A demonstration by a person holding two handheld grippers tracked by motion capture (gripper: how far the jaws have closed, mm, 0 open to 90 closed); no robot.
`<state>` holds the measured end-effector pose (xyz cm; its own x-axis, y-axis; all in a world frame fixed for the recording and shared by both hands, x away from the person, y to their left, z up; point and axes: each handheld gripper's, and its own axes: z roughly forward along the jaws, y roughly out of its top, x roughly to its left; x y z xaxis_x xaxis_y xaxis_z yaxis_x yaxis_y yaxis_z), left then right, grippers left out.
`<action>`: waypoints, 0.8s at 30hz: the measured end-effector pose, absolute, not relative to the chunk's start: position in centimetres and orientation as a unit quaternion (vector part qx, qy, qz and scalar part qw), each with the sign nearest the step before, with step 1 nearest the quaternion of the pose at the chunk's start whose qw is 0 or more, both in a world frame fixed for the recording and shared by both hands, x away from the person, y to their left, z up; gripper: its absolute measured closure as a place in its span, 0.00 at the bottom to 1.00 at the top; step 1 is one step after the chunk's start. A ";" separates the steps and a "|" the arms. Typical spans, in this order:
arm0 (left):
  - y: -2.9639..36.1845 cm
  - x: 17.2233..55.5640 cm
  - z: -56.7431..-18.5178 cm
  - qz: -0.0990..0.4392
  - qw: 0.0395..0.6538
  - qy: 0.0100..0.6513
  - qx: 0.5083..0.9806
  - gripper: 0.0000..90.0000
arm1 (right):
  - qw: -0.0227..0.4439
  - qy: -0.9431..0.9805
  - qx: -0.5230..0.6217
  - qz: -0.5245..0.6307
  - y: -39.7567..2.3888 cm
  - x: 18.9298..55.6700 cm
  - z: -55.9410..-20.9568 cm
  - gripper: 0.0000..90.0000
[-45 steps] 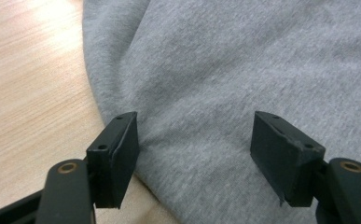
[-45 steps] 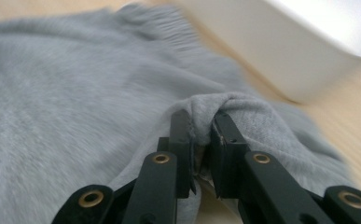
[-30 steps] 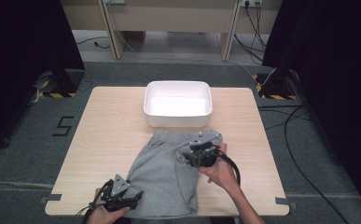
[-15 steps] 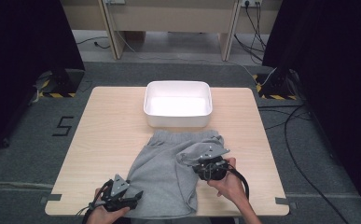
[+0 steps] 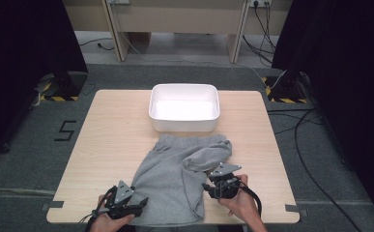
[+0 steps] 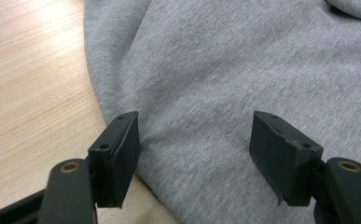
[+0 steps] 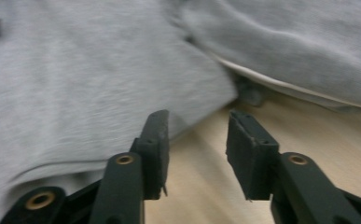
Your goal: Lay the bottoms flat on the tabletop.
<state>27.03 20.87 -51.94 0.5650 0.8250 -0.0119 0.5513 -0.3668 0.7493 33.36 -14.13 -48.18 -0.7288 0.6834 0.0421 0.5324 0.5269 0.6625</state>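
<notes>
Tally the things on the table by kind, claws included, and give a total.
Grey garment: 1
White tub: 1
Claws: 2, left claw and right claw
Total: 4

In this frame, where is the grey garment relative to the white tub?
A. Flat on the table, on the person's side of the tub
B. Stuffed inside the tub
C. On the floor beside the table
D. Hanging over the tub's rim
A: the high view shows the grey garment spread on the table between the white tub and the person, with one leg folded over; the tub is empty.
</notes>
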 end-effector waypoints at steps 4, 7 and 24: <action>20.9 27.0 -51.9 0.186 0.366 0.427 0.806 0.36 | 0.104 0.846 0.382 0.358 -14.9 34.9 -48.5 0.60; 20.9 27.0 -51.9 0.186 0.366 0.427 0.806 0.36 | 0.114 0.834 0.380 0.383 -15.1 36.1 -48.2 0.55; 21.0 27.0 -52.0 0.187 0.369 0.425 0.805 0.36 | 0.135 0.841 0.366 0.376 -12.7 34.7 -47.1 0.60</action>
<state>27.00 20.97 -52.01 0.5684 0.8226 -0.0132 0.5462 -0.3653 0.7538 34.70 -12.65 -47.06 -0.6953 0.7171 0.0483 0.5142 0.4494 0.7305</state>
